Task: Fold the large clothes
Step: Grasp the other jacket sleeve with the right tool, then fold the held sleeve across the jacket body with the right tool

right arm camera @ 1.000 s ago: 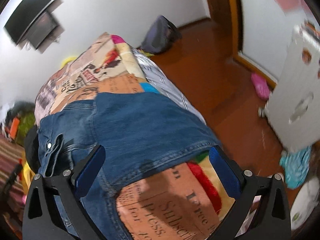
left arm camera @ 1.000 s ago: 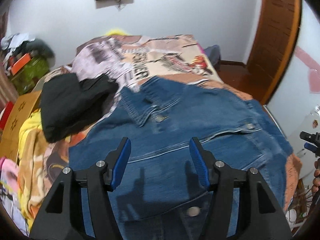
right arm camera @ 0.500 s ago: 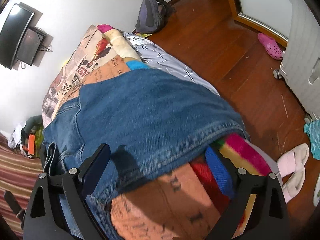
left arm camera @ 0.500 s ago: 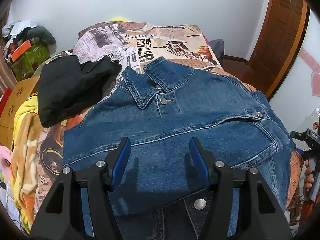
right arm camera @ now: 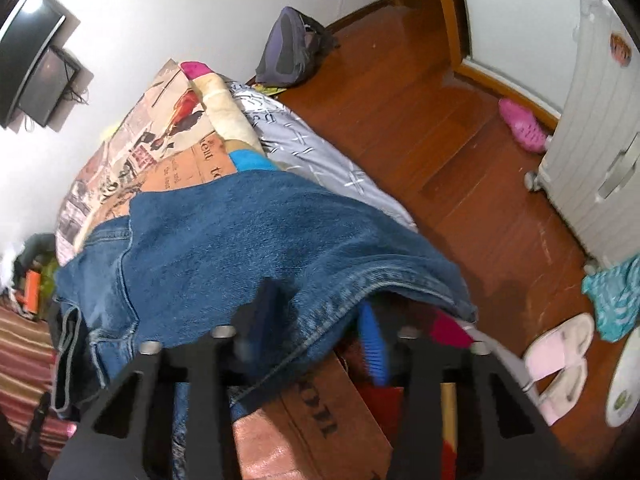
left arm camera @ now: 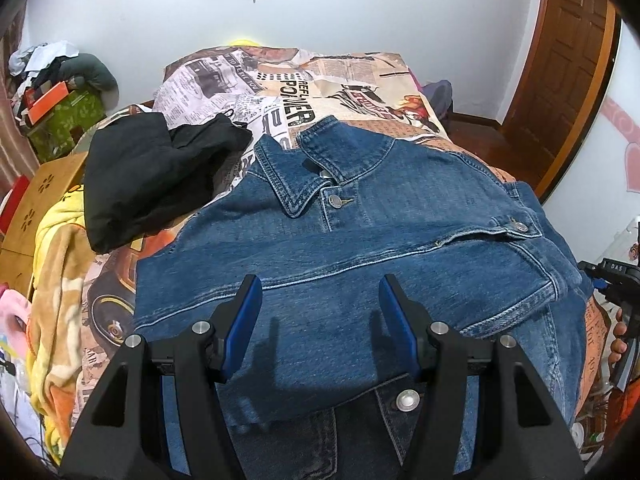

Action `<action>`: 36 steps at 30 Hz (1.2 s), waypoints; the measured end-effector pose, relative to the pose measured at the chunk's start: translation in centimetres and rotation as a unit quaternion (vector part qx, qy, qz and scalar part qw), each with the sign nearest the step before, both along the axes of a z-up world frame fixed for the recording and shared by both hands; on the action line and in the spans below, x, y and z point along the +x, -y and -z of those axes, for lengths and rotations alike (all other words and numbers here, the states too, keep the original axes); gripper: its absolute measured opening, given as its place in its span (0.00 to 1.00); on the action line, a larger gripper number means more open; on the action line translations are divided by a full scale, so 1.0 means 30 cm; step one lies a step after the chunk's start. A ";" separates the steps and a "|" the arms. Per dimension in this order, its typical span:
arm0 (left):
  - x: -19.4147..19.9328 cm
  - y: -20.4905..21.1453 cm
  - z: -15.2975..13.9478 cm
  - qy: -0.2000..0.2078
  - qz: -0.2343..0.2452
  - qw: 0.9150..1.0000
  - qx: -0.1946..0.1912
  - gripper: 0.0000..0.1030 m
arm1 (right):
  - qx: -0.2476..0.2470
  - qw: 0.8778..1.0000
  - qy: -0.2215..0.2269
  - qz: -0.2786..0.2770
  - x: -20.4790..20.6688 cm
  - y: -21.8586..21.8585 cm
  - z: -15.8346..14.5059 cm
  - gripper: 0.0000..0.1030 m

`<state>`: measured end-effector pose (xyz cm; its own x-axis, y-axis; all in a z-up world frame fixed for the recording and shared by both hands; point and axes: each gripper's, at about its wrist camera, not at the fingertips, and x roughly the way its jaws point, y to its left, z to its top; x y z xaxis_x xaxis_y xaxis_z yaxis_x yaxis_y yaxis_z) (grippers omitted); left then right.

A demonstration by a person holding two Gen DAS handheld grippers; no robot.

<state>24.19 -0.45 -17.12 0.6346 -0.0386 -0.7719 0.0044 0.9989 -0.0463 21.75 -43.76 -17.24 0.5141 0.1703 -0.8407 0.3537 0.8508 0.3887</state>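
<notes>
Overhead, the left gripper [left arm camera: 320,320] hovers spread above the jacket [left arm camera: 360,248]; the right gripper [right arm camera: 316,332] straddles its hem, jaws apart.

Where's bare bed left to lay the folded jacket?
Free: the newsprint bedspread beyond the jacket collar, up to the far wall, right of the black garment. Also a narrow strip along the bed's right edge. Crowded: the left side, with the black garment and yellow blanket.
</notes>
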 end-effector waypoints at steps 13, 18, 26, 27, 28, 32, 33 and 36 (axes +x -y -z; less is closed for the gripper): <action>-0.032 -0.034 -0.014 0.007 -0.004 1.000 0.001 0.58 | -0.069 0.996 0.044 -0.043 -0.006 -0.110 -0.157 0.11; -0.043 -0.057 -0.019 0.011 -0.009 1.000 -0.005 0.58 | -0.071 0.991 0.088 -0.079 -0.016 -0.192 -0.257 0.11; -0.071 -0.099 -0.038 0.022 -0.015 1.000 -0.011 0.58 | -0.083 0.978 0.128 -0.141 -0.022 -0.379 -0.352 0.11; -0.074 -0.104 -0.040 0.023 -0.016 1.000 -0.011 0.58 | -0.085 0.977 0.132 -0.146 -0.026 -0.395 -0.360 0.11; -0.077 -0.111 -0.041 0.024 -0.018 0.999 -0.012 0.58 | -0.088 0.975 0.137 -0.154 -0.029 -0.420 -0.371 0.11; -0.088 -0.143 -0.037 0.024 -0.025 0.999 -0.020 0.58 | -0.100 0.964 0.156 -0.190 -0.052 -0.511 -0.407 0.11; -0.090 -0.150 -0.036 0.024 -0.027 0.999 -0.021 0.58 | -0.105 0.961 0.158 -0.203 -0.058 -0.536 -0.409 0.11; -0.095 -0.161 -0.030 0.022 -0.028 0.999 -0.023 0.58 | -0.106 0.954 0.154 -0.235 -0.067 -0.590 -0.392 0.11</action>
<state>21.33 4.36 -16.21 0.6707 -0.0366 -0.7408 -0.0491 0.9944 -0.0936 19.73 -26.06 -5.49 0.6512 0.2854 -0.7032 -0.1896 0.9584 0.2134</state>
